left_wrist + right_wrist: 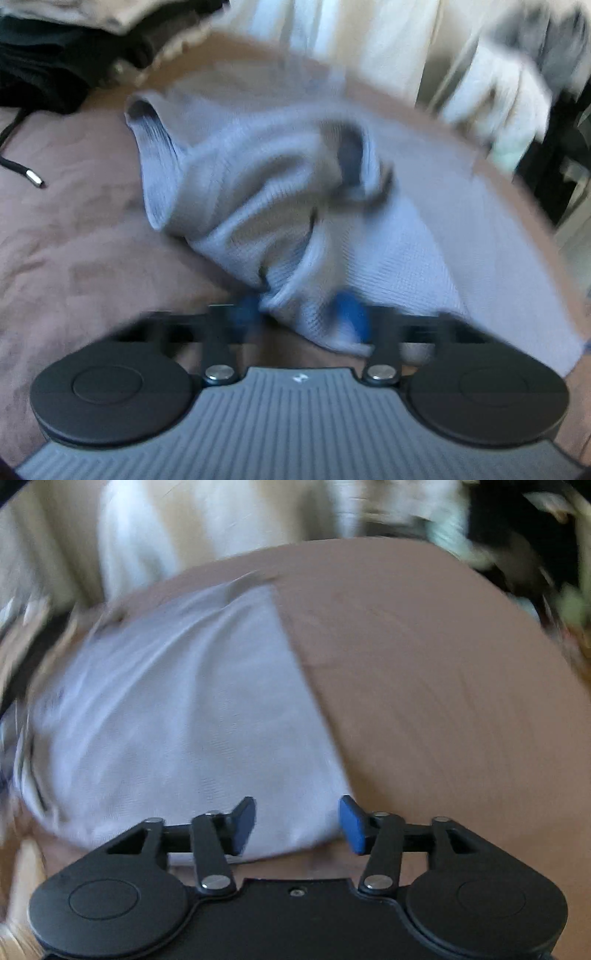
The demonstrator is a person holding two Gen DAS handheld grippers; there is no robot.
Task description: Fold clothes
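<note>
At lower centre of the left view, the left gripper (pixel 301 317) pinches a bunched fold of the grey shirt (pixel 258 192) on the brown bed (pixel 74 258). The right gripper (pixel 297 825) gapes empty over the shirt's edge.

A pale blue-grey garment (pixel 258 192), seemingly waffle-textured through the blur, is spread on a brown cover (pixel 74 258); blue pads (pixel 352 825) are seen on black grippers; a black cord (pixel 14 162) is silver-tipped.

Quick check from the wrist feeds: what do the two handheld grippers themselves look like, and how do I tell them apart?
Both have blue finger pads on black linkage arms with silver pivot bolts and round black discs either side. The left gripper has a grey ribbed body with a small white mark; the right gripper has a plain black body with one screw.
</note>
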